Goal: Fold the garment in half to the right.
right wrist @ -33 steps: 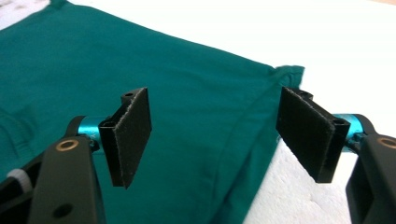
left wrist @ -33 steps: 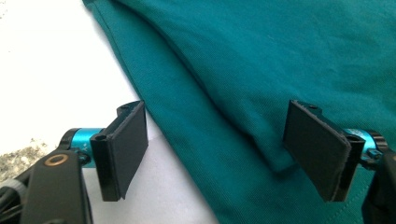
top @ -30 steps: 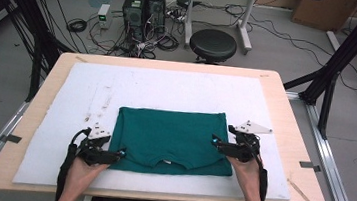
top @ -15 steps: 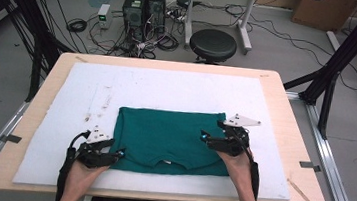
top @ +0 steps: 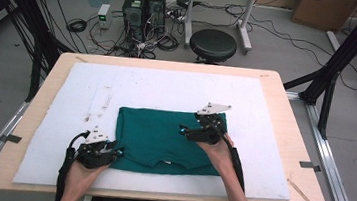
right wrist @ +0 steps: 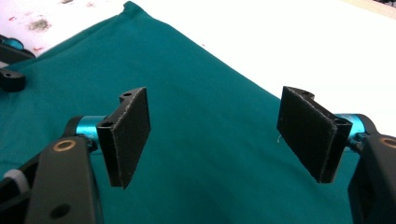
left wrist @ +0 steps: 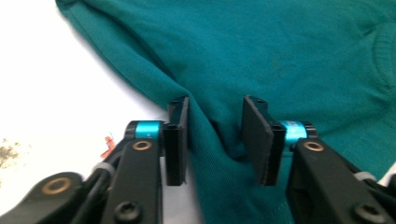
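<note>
A teal garment [top: 162,139] lies folded flat on the white sheet [top: 167,89]. My left gripper [top: 115,153] sits at the garment's near left corner. In the left gripper view its jaws [left wrist: 215,105] have just been closing, and a raised ridge of teal cloth [left wrist: 280,46] stands between the pads with a gap still showing. My right gripper [top: 183,130] hovers over the right half of the garment and points left. Its pads [right wrist: 215,95] stand wide open above the cloth [right wrist: 201,140], with nothing between them.
The sheet covers most of the wooden table [top: 289,127], with bare white room beyond and beside the garment. Faint stains [top: 98,104] mark the sheet at the left. A black stool [top: 212,44], computer towers [top: 144,4] and cables stand on the floor behind.
My right gripper has moved from the garment's right edge leftwards and up over the cloth, still open. The left gripper has stayed put while its jaws narrowed around the cloth corner.
</note>
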Demonstrator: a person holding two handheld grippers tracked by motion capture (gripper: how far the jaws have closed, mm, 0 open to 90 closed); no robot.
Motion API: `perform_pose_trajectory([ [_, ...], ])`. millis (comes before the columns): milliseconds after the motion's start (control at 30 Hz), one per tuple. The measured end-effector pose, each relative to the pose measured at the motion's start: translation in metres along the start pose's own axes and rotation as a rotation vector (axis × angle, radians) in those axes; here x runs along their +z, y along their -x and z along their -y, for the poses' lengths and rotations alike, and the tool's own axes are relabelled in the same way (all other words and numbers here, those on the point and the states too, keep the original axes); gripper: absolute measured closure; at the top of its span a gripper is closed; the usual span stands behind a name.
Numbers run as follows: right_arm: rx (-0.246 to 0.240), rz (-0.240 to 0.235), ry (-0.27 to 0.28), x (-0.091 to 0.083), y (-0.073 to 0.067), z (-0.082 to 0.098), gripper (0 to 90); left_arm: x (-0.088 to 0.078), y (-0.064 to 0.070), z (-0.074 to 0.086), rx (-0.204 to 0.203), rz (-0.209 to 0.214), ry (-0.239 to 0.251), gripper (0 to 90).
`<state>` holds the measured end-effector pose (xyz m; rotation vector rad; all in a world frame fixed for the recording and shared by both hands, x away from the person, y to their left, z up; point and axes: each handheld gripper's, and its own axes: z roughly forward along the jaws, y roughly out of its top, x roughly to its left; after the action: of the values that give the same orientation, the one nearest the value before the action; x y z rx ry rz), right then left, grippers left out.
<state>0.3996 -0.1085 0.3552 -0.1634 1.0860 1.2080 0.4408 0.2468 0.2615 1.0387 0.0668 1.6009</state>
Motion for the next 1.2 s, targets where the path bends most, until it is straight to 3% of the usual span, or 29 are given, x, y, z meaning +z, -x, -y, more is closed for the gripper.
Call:
perform_pose_trajectory([
  [100,-0.011,-0.021,0.003,0.007,-0.004,-0.007,26.9,0.0,0.0,0.0,0.001,0.025,0.003,70.5],
  [333,-0.005,-0.036,-0.021,0.025,-0.006,-0.023,29.2,0.0,-0.003,0.0,-0.022,0.039,0.004,73.9],
  [567,-0.036,-0.062,-0.039,0.041,-0.012,-0.035,31.6,0.0,-0.006,0.0,-0.045,0.076,0.002,80.4],
  [900,-0.071,-0.148,-0.046,0.068,-0.022,-0.055,31.7,0.0,-0.005,0.0,-0.03,0.072,0.003,83.5],
  [1200,-0.103,-0.215,-0.091,0.095,-0.021,-0.075,31.7,0.0,-0.005,0.0,-0.019,0.07,0.001,84.0],
])
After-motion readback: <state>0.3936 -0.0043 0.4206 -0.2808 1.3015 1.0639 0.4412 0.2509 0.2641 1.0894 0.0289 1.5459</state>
